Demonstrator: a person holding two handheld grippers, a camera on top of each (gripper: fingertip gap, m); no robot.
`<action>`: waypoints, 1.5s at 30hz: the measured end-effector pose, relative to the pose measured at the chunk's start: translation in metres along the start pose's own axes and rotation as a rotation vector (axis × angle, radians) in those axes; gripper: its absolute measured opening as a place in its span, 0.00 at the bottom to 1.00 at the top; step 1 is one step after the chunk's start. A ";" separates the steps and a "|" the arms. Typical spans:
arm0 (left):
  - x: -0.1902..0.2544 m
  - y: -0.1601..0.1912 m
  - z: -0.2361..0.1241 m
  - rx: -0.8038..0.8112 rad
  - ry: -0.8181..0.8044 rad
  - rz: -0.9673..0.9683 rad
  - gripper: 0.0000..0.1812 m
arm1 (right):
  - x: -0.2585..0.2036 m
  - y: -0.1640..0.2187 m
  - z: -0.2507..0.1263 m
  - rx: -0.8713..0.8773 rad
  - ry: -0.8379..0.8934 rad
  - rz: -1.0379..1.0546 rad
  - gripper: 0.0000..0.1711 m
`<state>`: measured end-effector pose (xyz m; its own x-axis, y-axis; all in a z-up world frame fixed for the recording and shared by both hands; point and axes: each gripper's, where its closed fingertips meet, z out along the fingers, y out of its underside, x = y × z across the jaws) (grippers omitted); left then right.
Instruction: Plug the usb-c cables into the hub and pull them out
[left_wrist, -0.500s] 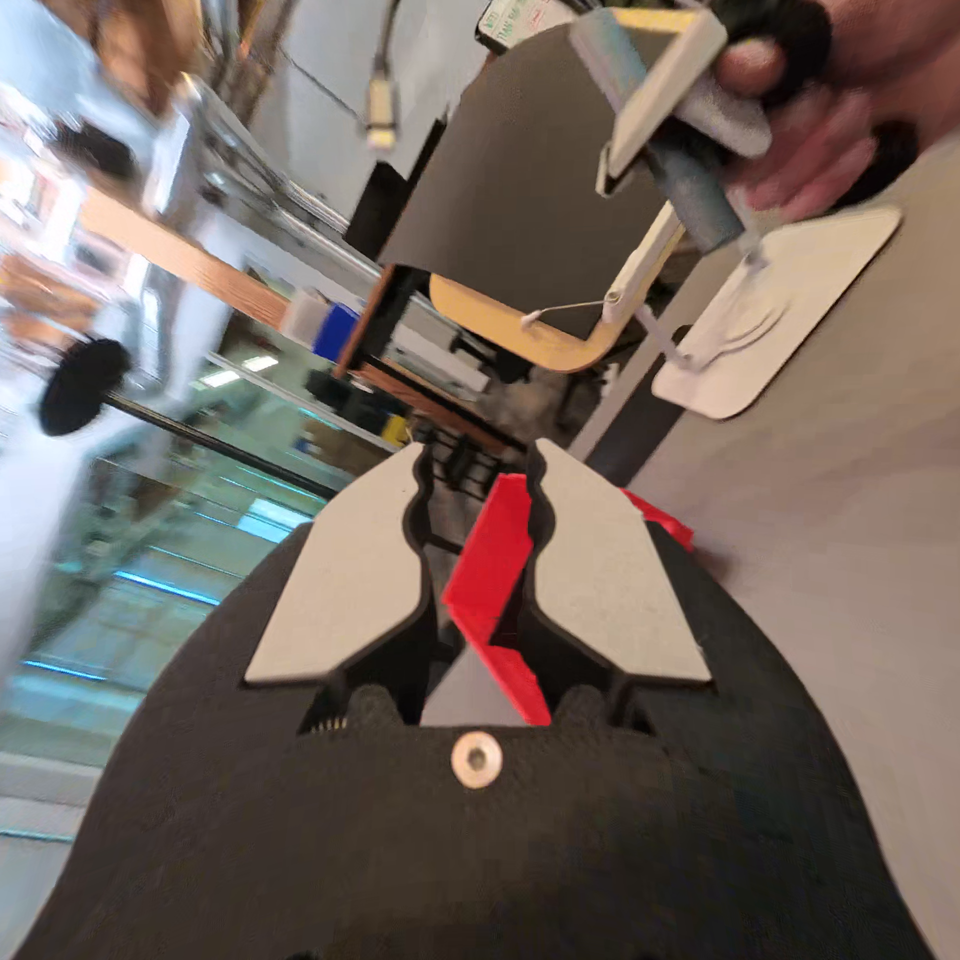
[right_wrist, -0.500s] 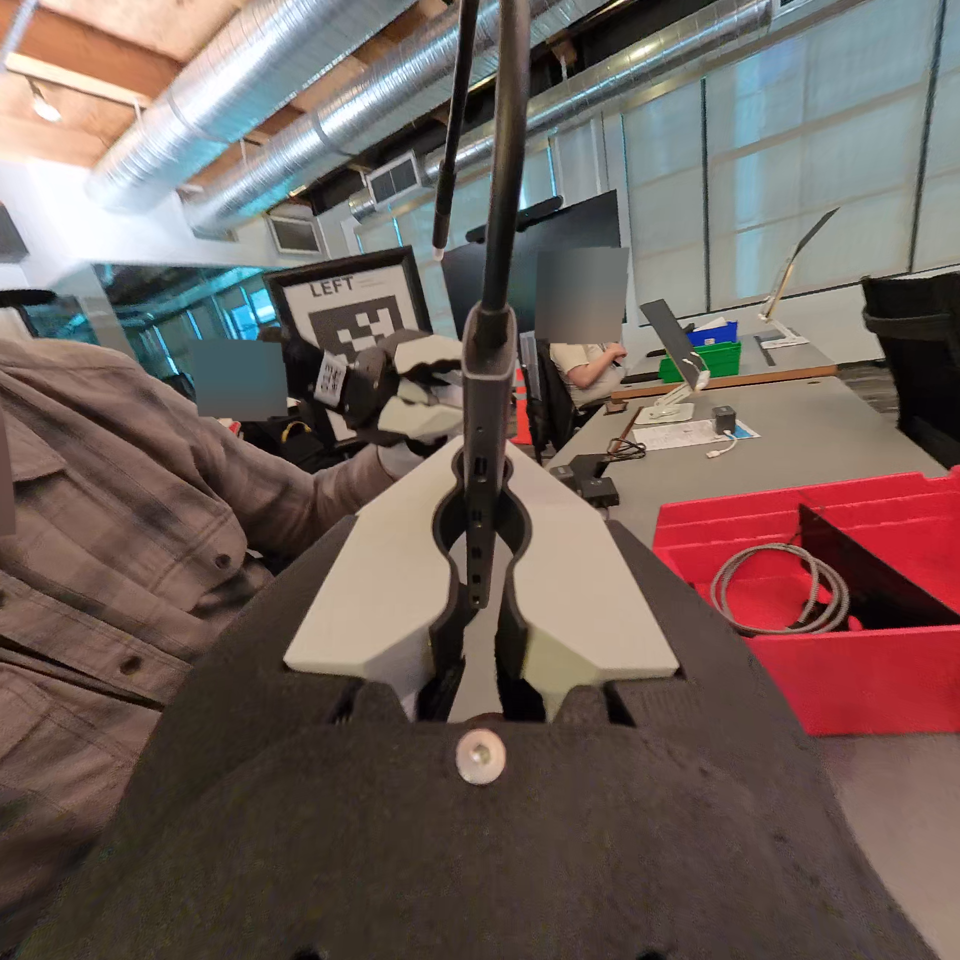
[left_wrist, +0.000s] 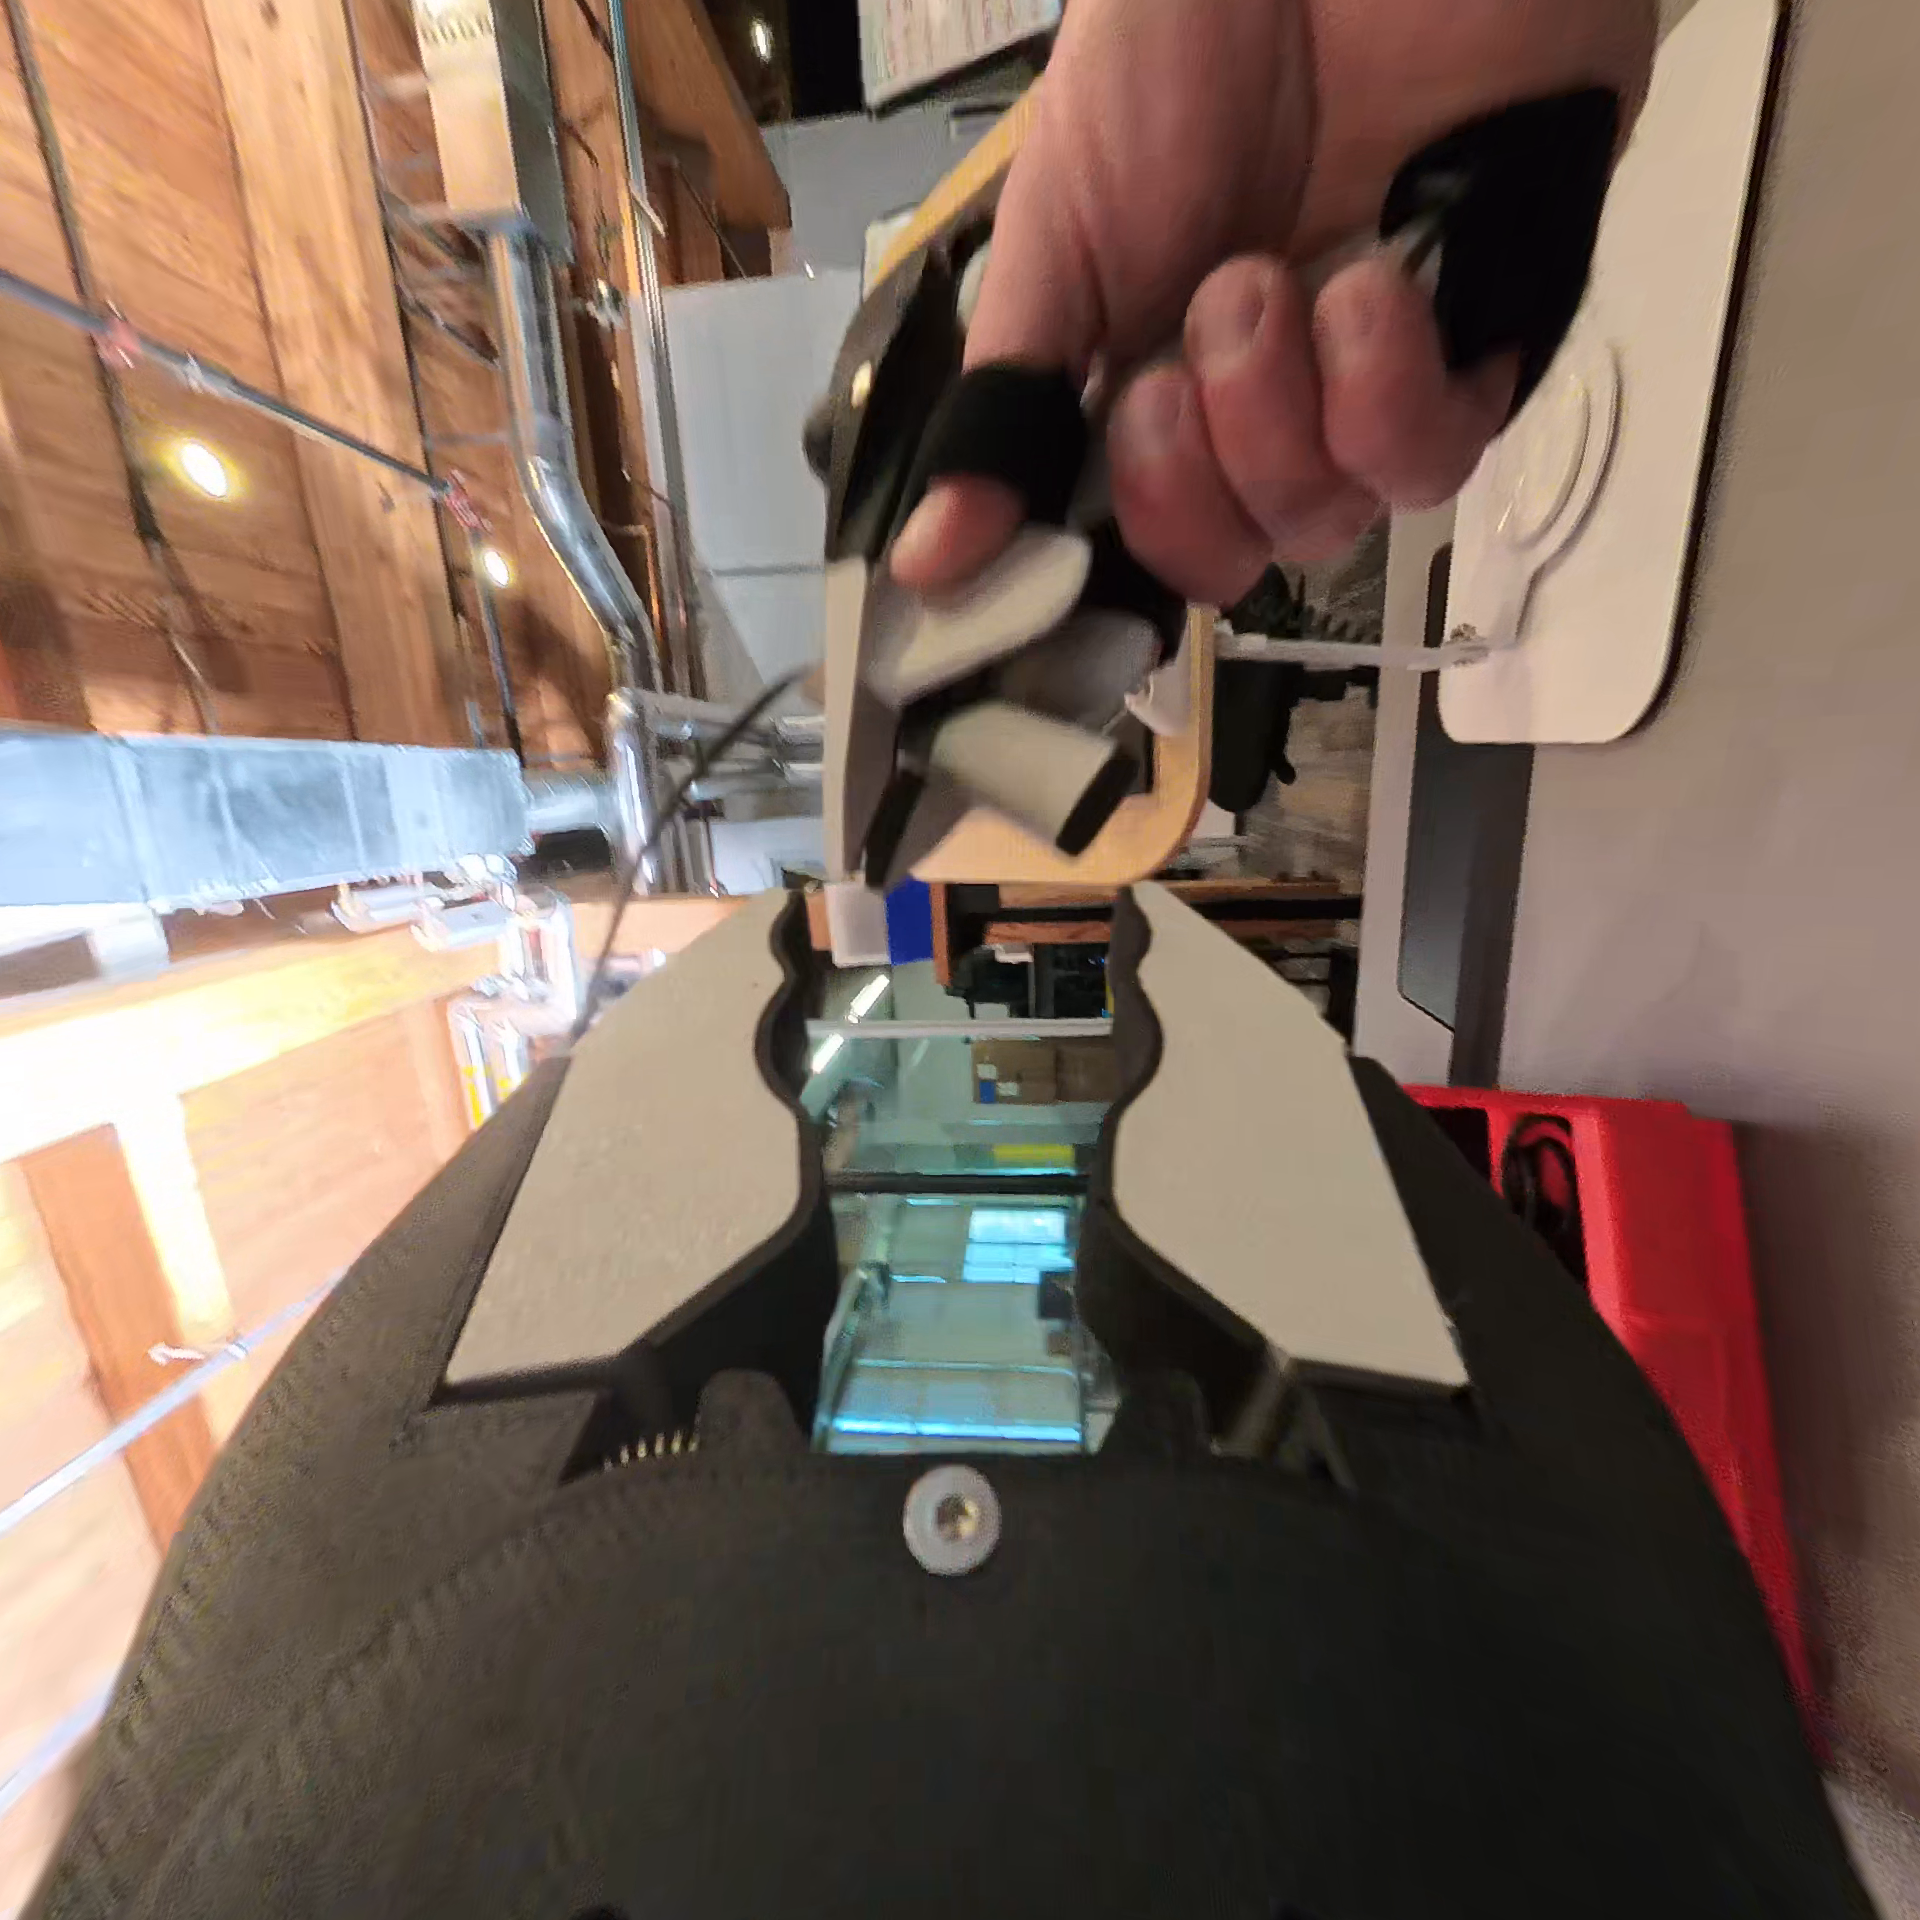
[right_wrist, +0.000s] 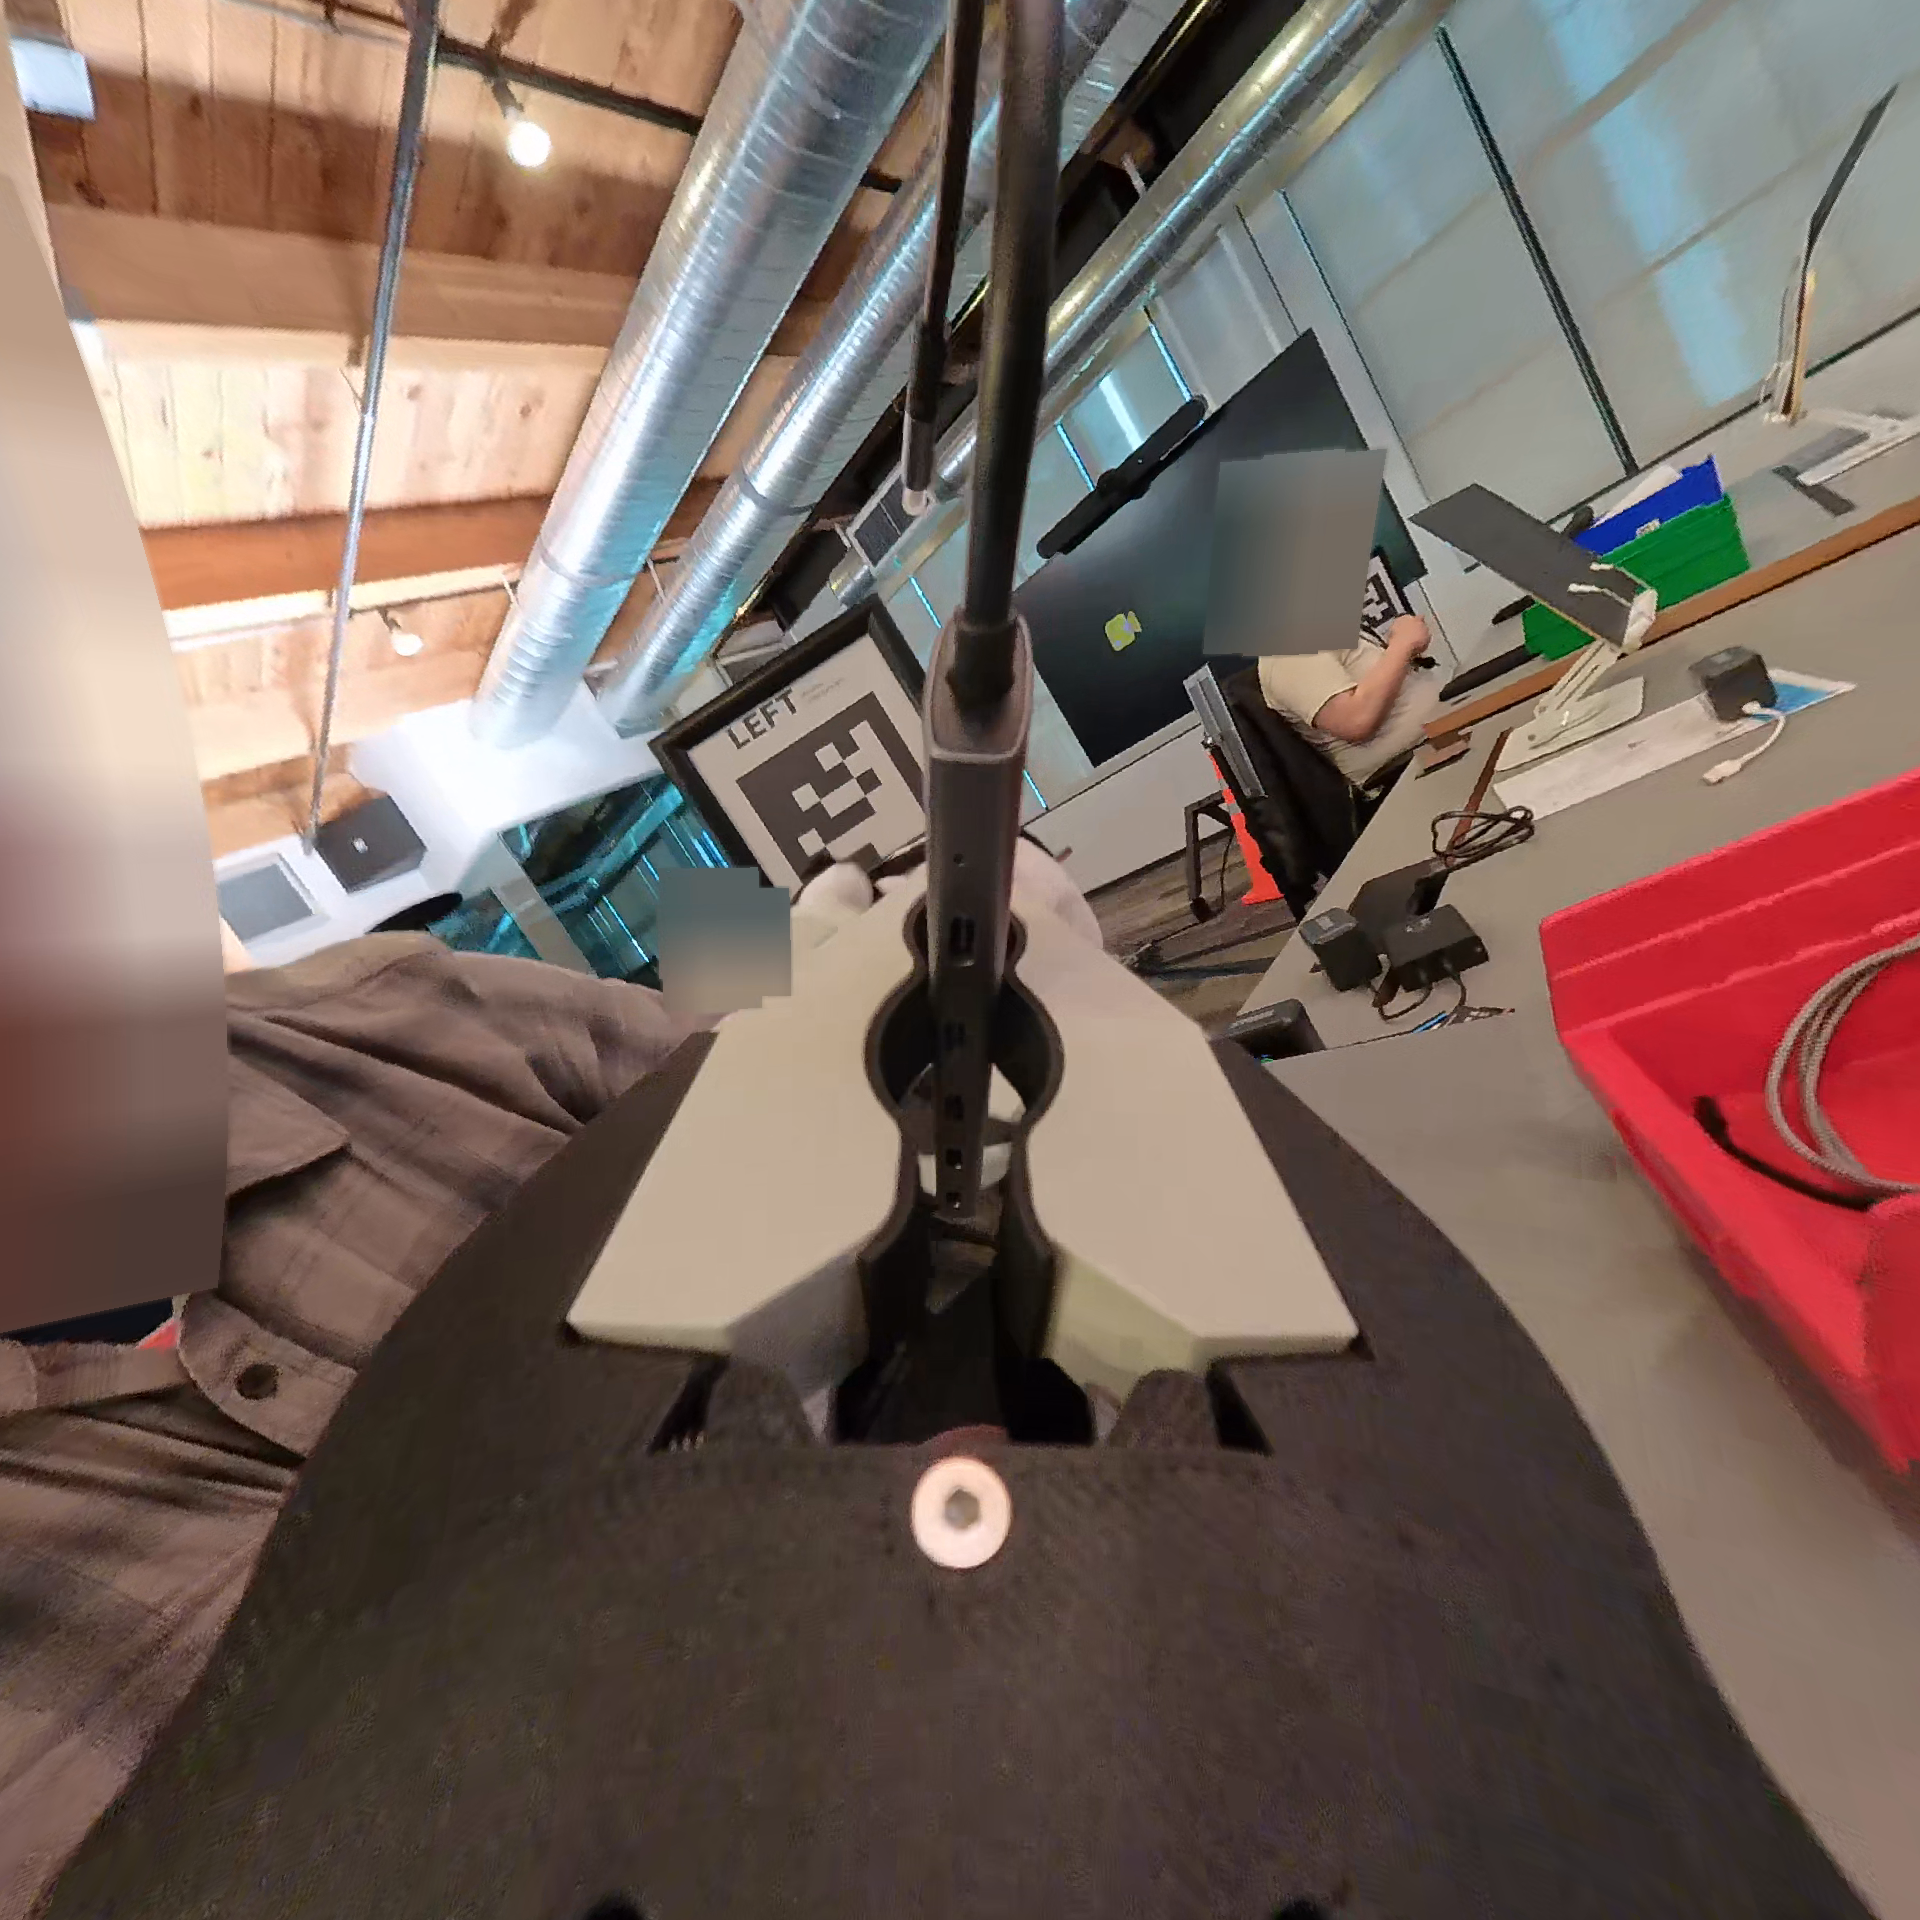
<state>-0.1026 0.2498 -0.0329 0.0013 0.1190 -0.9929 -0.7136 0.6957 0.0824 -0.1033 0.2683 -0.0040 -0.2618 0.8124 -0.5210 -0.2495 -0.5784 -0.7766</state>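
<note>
The right gripper (right_wrist: 961, 1039) has its jaws clamped on the grey hub (right_wrist: 966, 883), holding it upright with the row of ports turned toward the camera, probably so the sockets stay open to a plug. From the top of the hub its own dark lead (right_wrist: 1013, 364) rises out of view, and a second thin cable (right_wrist: 935, 343) hangs just beside it, plug end free. To the right of the hub, on the grey table (right_wrist: 1507, 1195), a red tray (right_wrist: 1714, 1091) holds a coiled braided cable (right_wrist: 1849, 1060). The left gripper (left_wrist: 961, 997) has its jaws spread wide and empty, aimed toward the hand (left_wrist: 1247, 312) that works the right gripper.
</note>
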 end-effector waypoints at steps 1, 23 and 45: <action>0.003 -0.006 0.004 0.016 -0.006 0.038 0.28 | 0.002 0.001 0.002 0.010 -0.007 0.027 0.01; 0.001 0.003 0.015 -0.010 0.005 -0.010 0.06 | 0.039 0.013 0.003 0.047 0.042 0.184 0.36; -0.054 -0.015 -0.017 0.135 0.389 -0.605 0.06 | 0.018 0.009 -0.009 -0.421 0.554 -1.158 0.31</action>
<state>-0.1036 0.2210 0.0181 0.1016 -0.5567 -0.8245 -0.5741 0.6440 -0.5056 -0.1021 0.2780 -0.0235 0.3348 0.7946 0.5064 0.2601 0.4386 -0.8602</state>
